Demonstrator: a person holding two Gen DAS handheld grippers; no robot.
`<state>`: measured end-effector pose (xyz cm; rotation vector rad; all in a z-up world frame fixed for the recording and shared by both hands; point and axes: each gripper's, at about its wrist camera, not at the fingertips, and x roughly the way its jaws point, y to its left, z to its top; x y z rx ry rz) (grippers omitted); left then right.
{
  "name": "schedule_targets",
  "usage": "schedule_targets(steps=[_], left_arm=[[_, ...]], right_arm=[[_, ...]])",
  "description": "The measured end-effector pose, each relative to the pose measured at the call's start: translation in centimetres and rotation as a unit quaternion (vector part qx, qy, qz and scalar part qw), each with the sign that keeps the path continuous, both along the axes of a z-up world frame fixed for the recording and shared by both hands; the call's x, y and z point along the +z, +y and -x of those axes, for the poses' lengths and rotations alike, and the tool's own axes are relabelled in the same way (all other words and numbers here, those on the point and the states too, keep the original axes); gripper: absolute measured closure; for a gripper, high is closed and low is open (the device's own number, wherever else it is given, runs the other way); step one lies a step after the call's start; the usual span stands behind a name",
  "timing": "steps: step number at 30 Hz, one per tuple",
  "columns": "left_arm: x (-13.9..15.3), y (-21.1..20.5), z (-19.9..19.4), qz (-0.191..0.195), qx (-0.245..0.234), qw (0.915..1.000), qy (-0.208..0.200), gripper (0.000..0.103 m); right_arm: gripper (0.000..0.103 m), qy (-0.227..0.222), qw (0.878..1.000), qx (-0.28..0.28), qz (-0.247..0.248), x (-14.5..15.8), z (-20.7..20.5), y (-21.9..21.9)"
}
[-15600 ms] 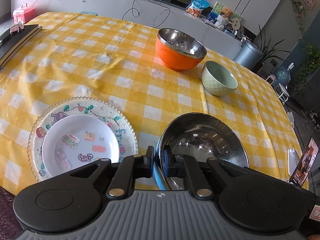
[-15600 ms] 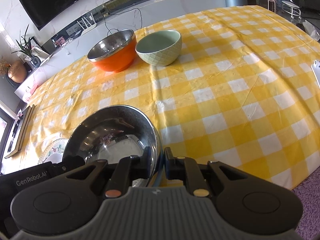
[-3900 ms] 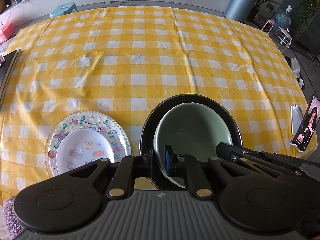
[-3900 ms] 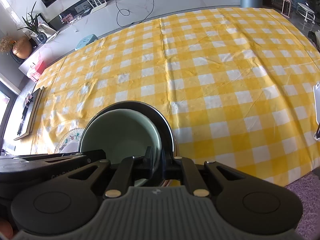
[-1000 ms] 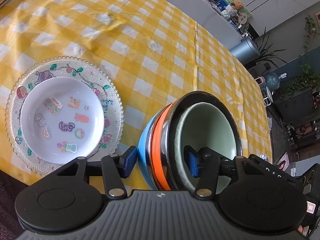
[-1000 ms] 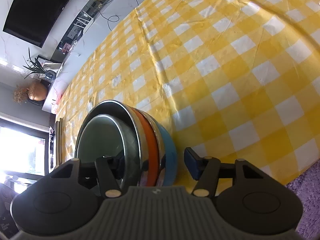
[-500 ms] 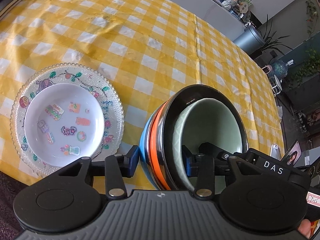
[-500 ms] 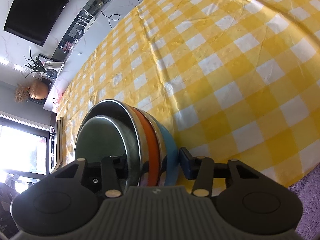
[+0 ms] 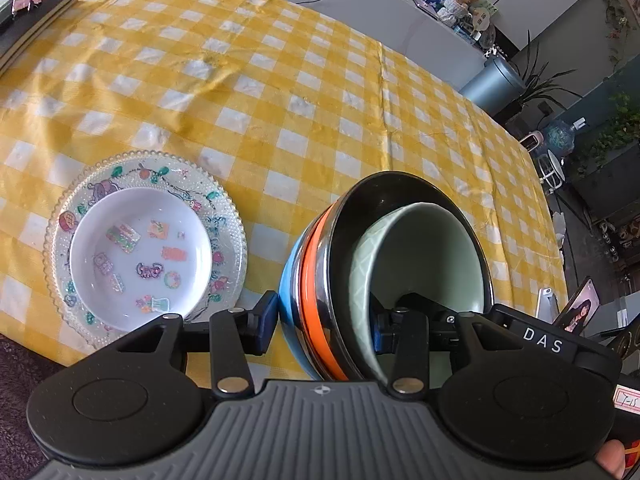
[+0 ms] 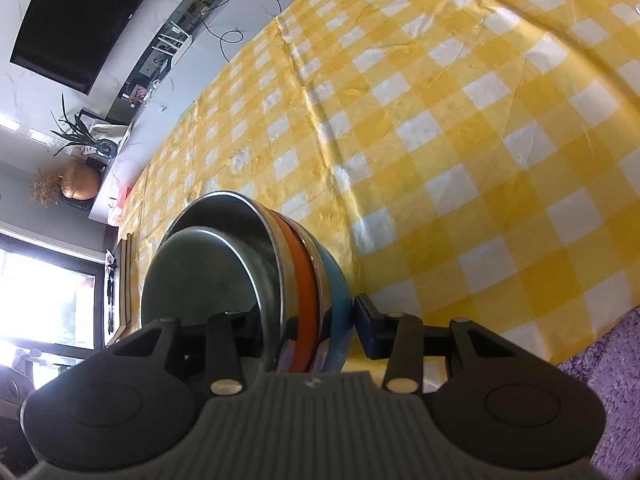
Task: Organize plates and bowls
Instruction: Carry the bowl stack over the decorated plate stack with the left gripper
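Left wrist view: the left gripper (image 9: 322,326) has its jaws spread astride the rim of the nested bowls (image 9: 384,280), which sit on the bench (image 9: 280,92) beside the plate (image 9: 146,246). Right wrist view: the right gripper (image 10: 304,330) straddles the opposite rim, jaws likewise spread. The stack looks heavy, stiff and slick, with the ceramic inner bowl breakable, so both rims need gripping.

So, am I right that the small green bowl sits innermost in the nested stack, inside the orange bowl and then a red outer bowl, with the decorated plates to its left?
Nearly. The outermost bowl is blue, not red, as the left wrist view shows. The rest holds: the green bowl sits innermost, inside the orange bowl, and the decorated plates lie to the stack's left.
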<state>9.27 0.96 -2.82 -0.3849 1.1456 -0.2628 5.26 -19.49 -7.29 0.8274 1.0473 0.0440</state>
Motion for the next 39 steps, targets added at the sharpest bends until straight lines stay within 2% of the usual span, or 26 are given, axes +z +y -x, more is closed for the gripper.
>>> schedule_targets(steps=[10, 16, 25, 31, 39], left_arm=[[2.6, 4.7, 1.0, 0.006, 0.039, 0.9991, -0.013, 0.054], [3.2, 8.6, 1.4, 0.012, 0.073, 0.9971, -0.018, 0.054], [1.3, 13.0, 0.6, 0.027, 0.116, 0.9928, 0.009, 0.054], [-0.3, 13.7, -0.1, 0.036, 0.118, 0.9919, 0.03, 0.054], [-0.9, 14.0, -0.7, 0.036, 0.116, 0.9918, 0.039, 0.054]], right_arm=[[0.061, -0.019, 0.999, 0.041, 0.001, 2.6, -1.1, 4.2], [0.061, -0.028, 0.997, 0.077, 0.009, 3.8, -2.7, 8.0], [0.061, -0.011, 0.992, 0.118, 0.031, 2.7, -4.9, 13.1], [0.061, 0.009, 0.991, 0.122, 0.044, 1.5, -5.9, 13.9], [0.061, 0.023, 0.99, 0.127, 0.047, 0.8, -6.6, 14.3]])
